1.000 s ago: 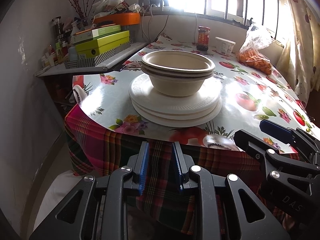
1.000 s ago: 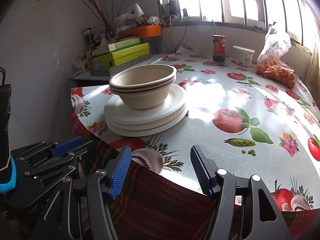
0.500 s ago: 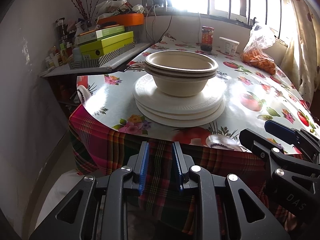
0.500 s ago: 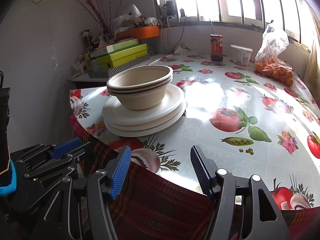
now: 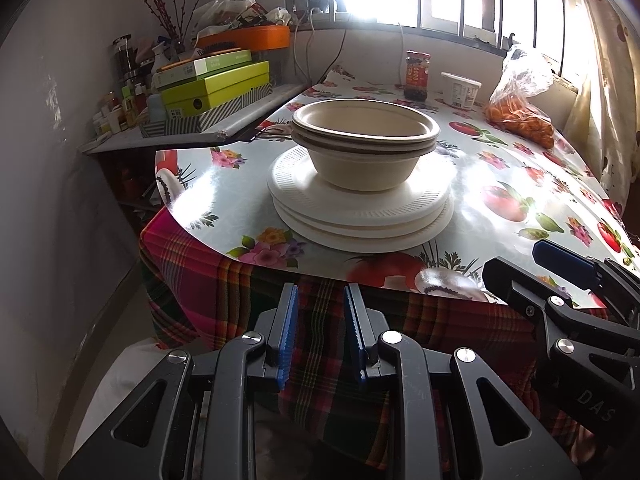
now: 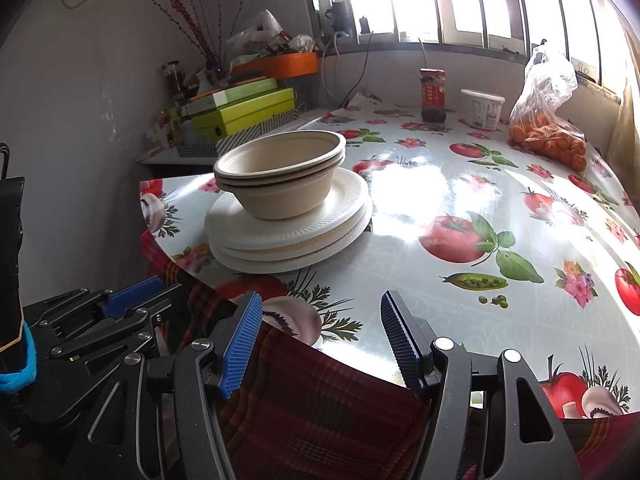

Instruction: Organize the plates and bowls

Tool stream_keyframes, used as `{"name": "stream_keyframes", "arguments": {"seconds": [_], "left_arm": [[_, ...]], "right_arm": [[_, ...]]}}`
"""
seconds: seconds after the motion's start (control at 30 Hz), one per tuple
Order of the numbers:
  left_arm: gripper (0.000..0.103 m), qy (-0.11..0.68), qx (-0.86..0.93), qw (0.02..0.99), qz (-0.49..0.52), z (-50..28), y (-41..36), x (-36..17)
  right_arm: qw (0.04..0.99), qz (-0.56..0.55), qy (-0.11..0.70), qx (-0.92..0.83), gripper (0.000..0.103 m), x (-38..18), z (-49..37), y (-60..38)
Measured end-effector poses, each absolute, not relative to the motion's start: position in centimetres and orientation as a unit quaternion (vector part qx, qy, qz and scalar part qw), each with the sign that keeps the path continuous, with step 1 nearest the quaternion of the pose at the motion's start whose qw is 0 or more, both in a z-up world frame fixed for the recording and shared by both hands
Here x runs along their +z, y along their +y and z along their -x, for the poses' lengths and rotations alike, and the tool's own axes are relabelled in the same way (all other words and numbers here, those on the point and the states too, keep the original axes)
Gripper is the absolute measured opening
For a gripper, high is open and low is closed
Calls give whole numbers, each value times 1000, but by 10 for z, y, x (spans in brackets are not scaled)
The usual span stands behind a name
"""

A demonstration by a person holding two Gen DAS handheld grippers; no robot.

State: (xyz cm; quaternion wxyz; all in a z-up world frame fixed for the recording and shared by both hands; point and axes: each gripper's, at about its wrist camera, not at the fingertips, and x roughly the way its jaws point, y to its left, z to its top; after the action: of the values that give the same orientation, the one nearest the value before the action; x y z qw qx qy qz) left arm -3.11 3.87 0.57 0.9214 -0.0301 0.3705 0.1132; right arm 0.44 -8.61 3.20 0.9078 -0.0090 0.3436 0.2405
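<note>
Nothing is seen moved: nested bowls (image 5: 365, 148) rest on stacked plates (image 5: 360, 216) ahead of the left gripper (image 5: 320, 336), nearly closed, and right gripper (image 6: 320, 336), wide, both empty. Stacking seems finished; withdrawal is likely called for.

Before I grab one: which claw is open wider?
The right claw: its blue pads stand far apart, while the left claw's leave a narrow gap. Both empty.

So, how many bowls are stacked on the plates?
3, judging by the rims: the bowls are nested in one stack on top of the white plates, near the table's left corner. More could be hidden inside.
</note>
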Motion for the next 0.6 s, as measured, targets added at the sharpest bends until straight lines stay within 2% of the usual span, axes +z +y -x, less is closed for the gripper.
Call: {"name": "stream_keyframes", "arguments": {"seconds": [0.6], "left_arm": [[24, 373, 115, 920, 27, 30, 39, 6]], "right_arm": [[908, 9, 343, 241, 63, 31, -5, -87]]}}
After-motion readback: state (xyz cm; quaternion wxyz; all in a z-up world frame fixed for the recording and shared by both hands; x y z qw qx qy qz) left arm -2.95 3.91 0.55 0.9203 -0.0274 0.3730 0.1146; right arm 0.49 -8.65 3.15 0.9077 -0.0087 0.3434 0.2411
